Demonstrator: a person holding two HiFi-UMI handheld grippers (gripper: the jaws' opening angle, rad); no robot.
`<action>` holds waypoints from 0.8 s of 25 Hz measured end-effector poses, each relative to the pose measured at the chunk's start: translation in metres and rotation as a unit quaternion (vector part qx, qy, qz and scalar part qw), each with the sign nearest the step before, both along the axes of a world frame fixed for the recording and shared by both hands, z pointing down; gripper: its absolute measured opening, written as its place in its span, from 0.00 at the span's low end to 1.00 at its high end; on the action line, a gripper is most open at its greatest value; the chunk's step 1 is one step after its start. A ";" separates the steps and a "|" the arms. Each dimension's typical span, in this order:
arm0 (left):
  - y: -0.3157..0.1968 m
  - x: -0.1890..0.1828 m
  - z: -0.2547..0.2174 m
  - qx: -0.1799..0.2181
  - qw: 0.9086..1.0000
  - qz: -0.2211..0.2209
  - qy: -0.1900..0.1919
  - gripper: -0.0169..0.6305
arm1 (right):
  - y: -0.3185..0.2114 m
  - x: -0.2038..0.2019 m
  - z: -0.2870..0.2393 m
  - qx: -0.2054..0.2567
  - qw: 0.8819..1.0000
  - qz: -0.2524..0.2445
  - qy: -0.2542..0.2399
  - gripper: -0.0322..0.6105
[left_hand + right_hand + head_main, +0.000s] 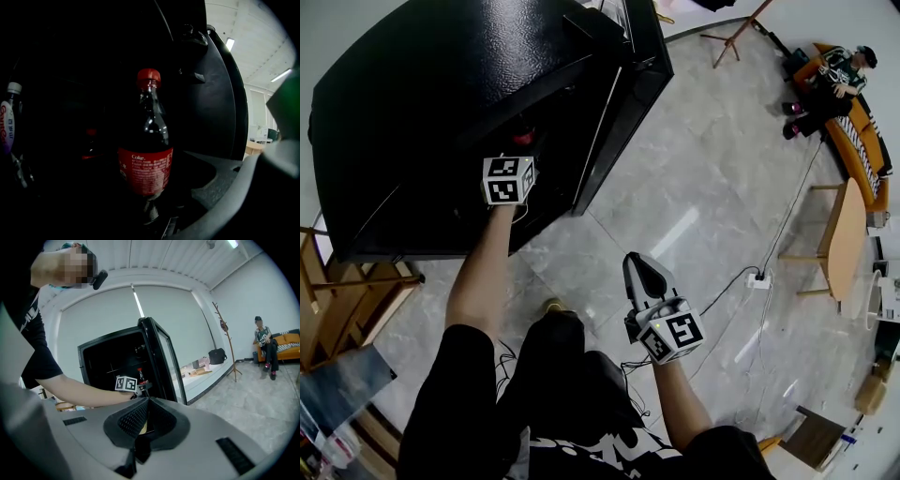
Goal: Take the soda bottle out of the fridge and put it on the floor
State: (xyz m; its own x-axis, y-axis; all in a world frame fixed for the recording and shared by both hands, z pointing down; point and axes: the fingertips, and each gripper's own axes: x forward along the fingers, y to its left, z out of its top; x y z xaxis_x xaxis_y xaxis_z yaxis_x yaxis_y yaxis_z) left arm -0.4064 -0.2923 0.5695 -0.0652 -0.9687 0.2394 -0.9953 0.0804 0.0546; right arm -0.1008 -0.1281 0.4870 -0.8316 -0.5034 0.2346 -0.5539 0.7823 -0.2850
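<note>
Task is at an early stage: the soda bottle (pixel 146 159) is still inside the black fridge (pixel 441 94), upright w/ its red cap on, not yet lifted out. The fridge door (pixel 161 362) stands open, so access is sorted.

The left gripper (pixel 516 159) is reached into the fridge. Its tongs look apart, w/ the bottle straight ahead and centred btw them; the one side in view shows a gap to the label, so prob. no clamp yet. The far side is lost in the dark.

The right gripper (pixel 639 277) hangs low over the floor (pixel 694 187), tongs together, nothing in them.

Another bottle (pixel 7 117) w/ a white cap stands well to the left in the fridge.

Left to do: close on the bottle, pull it out, set it on the floor.
</note>
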 end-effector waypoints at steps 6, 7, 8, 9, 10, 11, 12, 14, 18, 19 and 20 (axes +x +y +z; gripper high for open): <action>0.000 -0.007 0.001 -0.011 1.000 -0.003 -0.014 0.52 | 0.000 0.008 0.004 -0.014 1.000 0.016 0.003 0.09; -0.001 -0.006 0.002 -0.014 1.000 -0.003 -0.014 0.52 | 0.001 0.009 0.005 -0.015 1.000 0.016 0.003 0.09; -0.001 -0.006 0.002 -0.017 1.000 -0.004 -0.014 0.51 | 0.002 0.010 0.006 -0.016 1.000 0.015 0.003 0.09; 0.000 -0.005 0.002 -0.021 1.000 -0.005 -0.014 0.51 | 0.002 0.011 0.005 -0.016 1.000 0.015 0.002 0.09; 0.002 -0.005 0.000 -0.024 1.000 -0.007 -0.015 0.51 | 0.003 0.012 0.004 -0.017 1.000 0.015 0.001 0.09; 0.006 -0.004 -0.002 -0.026 1.000 -0.010 -0.014 0.51 | 0.004 0.013 0.002 -0.019 1.000 0.016 0.000 0.09; 0.011 -0.003 -0.004 -0.027 0.999 -0.013 -0.013 0.51 | 0.005 0.014 0.001 -0.021 1.000 0.016 0.000 0.09; 0.022 0.002 -0.007 -0.025 0.999 -0.017 -0.012 0.51 | 0.008 0.016 -0.001 -0.023 1.000 0.014 -0.001 0.09; 0.047 0.022 -0.019 -0.014 1.000 -0.009 -0.011 0.51 | 0.014 0.023 -0.007 -0.023 1.000 0.013 0.000 0.09; 0.054 0.028 -0.025 -0.011 1.000 -0.005 -0.009 0.51 | 0.016 0.025 -0.008 -0.023 1.000 0.011 0.000 0.09; 0.062 0.034 -0.030 -0.009 1.000 -0.001 -0.008 0.51 | 0.018 0.028 -0.010 -0.023 1.000 0.010 0.000 0.09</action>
